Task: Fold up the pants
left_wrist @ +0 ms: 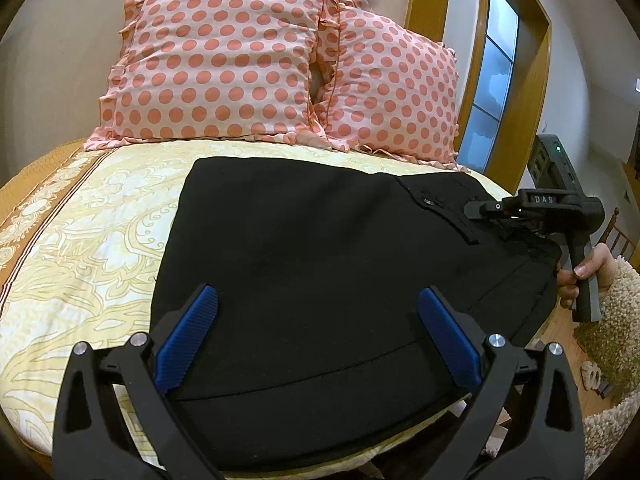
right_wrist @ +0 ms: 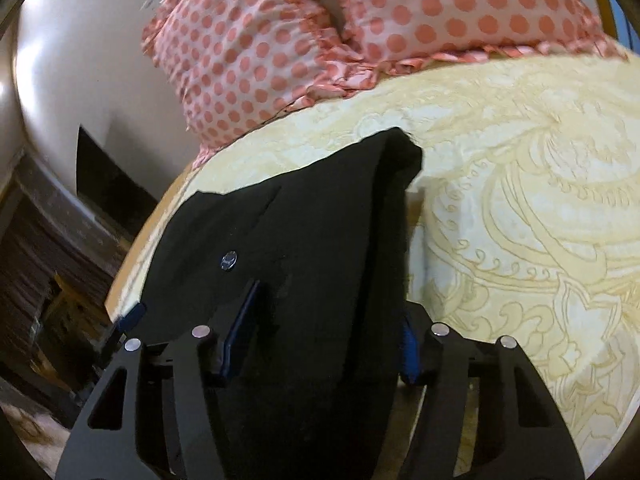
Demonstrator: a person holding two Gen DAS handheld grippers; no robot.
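Left wrist view: my left gripper (left_wrist: 318, 312) fills the bottom of the frame, its jaws spread wide with the blue pads (left_wrist: 188, 340) far apart and nothing between them. The black pants (left_wrist: 320, 248) lie folded on the bed (left_wrist: 100, 216), taking up the middle of the frame from the jaws up toward the pillows. A stitched hem runs across the cloth low in the frame, just above my jaws. At the right, a pocket flap with a small button (left_wrist: 429, 201) shows near the pants' upper right corner. My right gripper (left_wrist: 474, 210) comes in from the right edge, its tip on the cloth just beside that button; from here I cannot tell how its jaws stand. My right hand (left_wrist: 580, 272) grips its handle at the right edge. Two polka-dot pillows (left_wrist: 224, 60) lean against the wall in the upper half.

Right wrist view: my right gripper (right_wrist: 320, 320) sits at the bottom, jaws part open with a thick fold of the pants (right_wrist: 320, 220) between the blue pads (right_wrist: 240, 324); whether they pinch the cloth I cannot tell. The button (right_wrist: 228, 259) lies just upper left of the jaws. The pants reach up to mid frame. The bed's yellow sheet (right_wrist: 520, 200) fills the right, and the pillows (right_wrist: 280, 40) are blurred across the top.
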